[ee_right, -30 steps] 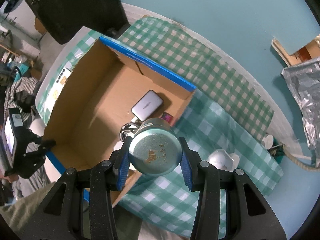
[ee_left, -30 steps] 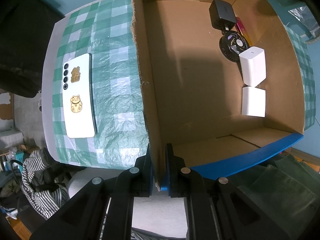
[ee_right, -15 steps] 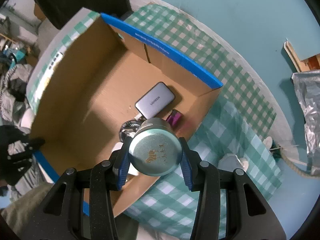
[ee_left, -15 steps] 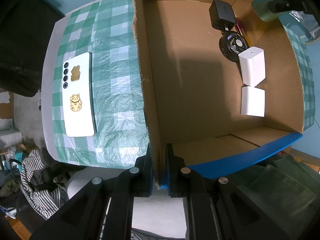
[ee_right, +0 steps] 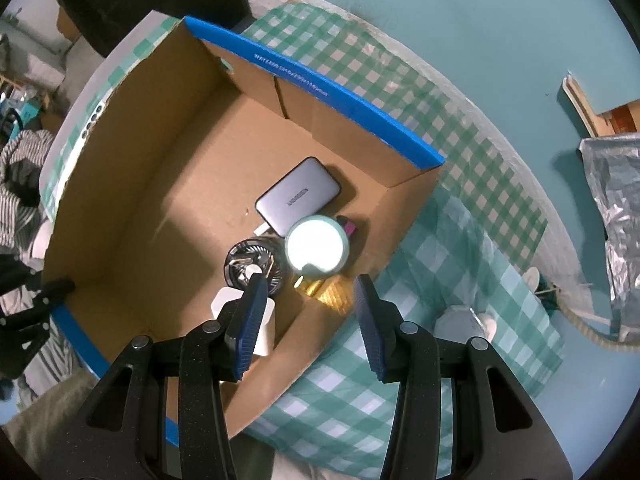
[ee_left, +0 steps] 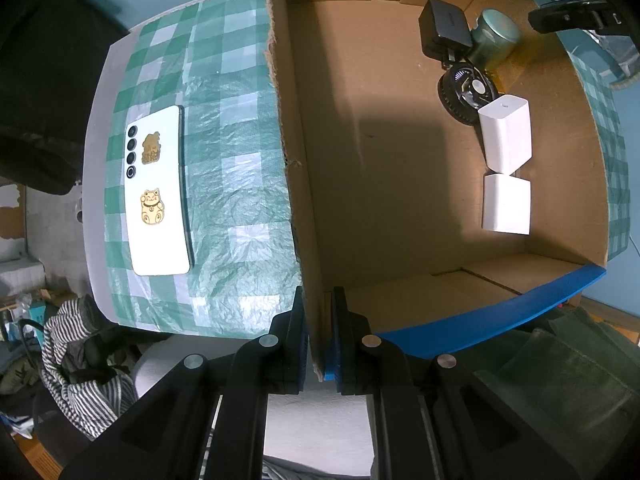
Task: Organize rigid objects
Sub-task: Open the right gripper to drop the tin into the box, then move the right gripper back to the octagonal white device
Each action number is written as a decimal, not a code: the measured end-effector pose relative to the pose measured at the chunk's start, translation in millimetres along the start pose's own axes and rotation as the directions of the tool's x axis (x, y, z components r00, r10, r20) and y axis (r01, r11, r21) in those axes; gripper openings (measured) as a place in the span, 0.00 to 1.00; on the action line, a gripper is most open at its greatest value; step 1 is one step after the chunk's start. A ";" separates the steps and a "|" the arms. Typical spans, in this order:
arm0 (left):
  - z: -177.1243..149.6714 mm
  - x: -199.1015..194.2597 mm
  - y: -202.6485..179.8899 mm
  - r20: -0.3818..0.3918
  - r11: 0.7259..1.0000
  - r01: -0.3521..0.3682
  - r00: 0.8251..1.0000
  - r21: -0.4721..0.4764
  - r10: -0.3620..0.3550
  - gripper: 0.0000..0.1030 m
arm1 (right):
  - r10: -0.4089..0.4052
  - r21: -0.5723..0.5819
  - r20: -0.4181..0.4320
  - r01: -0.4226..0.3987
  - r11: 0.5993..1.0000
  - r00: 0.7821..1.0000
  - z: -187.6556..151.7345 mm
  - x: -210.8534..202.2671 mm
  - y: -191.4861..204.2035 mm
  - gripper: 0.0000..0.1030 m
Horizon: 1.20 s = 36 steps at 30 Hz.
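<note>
A cardboard box [ee_left: 400, 184] with blue-taped edges stands on the checked tablecloth. My left gripper [ee_left: 320, 320] is shut on the box's near wall. My right gripper [ee_right: 308, 292] is open above the box, empty. A round green tin [ee_right: 316, 246] lies inside the box below it, beside a grey power bank [ee_right: 298, 198], a small black fan [ee_right: 250, 266] and white chargers [ee_right: 240, 312]. The tin [ee_left: 494, 38] also shows in the left wrist view, next to the power bank [ee_left: 444, 26], the fan [ee_left: 466, 90] and two white chargers [ee_left: 506, 138].
A white phone [ee_left: 158, 192] with gold cat stickers lies on the cloth left of the box. A white crumpled object [ee_right: 464, 320] lies on the cloth right of the box. Striped cloth [ee_left: 80, 364] lies beyond the table edge.
My right gripper has opened and let go of the green tin, which now lies in the box by the power bank. The left gripper has not moved.
</note>
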State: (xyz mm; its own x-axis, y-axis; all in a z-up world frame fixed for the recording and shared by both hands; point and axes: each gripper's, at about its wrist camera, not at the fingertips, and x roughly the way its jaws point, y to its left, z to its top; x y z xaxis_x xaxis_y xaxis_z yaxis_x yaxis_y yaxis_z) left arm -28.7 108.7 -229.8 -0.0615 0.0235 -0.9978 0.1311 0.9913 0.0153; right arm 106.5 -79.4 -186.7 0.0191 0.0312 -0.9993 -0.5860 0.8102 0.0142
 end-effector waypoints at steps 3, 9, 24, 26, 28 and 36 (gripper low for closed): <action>0.9 -0.1 -1.6 -0.002 1.000 0.000 1.000 0.000 0.000 0.09 | 0.002 0.008 0.018 -0.002 1.000 1.000 -1.8 -7.3 -4.7 0.48; 2.4 -0.1 -3.0 -0.005 1.000 -0.001 1.000 0.003 0.001 0.09 | -0.003 0.036 0.065 0.001 0.999 0.998 -5.4 -24.0 -21.3 0.49; 7.3 -0.5 -2.6 -0.006 1.000 -0.001 1.000 -0.004 0.001 0.10 | -0.058 0.110 0.052 0.052 0.993 0.997 -27.5 -24.9 -92.9 0.49; 8.4 -0.7 -2.3 -0.006 1.000 0.000 1.000 -0.006 0.000 0.10 | -0.063 0.118 0.034 0.058 0.991 0.997 -32.6 -19.6 -103.7 0.50; 8.9 -0.2 -1.1 -0.006 1.000 0.000 1.000 -0.008 0.000 0.10 | -0.071 0.114 0.021 0.068 0.991 0.997 -37.2 -14.3 -113.0 0.50; 10.1 1.9 -1.5 -0.008 1.000 -0.003 1.000 -0.023 0.003 0.10 | -0.079 0.059 -0.023 0.080 0.995 0.997 -49.8 15.0 -135.1 0.60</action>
State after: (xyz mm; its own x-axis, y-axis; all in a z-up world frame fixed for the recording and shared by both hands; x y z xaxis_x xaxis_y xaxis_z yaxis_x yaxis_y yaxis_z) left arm -19.1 106.0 -232.4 -0.0691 0.0277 -0.9972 0.1090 0.9938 0.0200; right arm 145.7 -217.5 -205.3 0.0467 -0.0465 -0.9978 -0.5338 0.8432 -0.0642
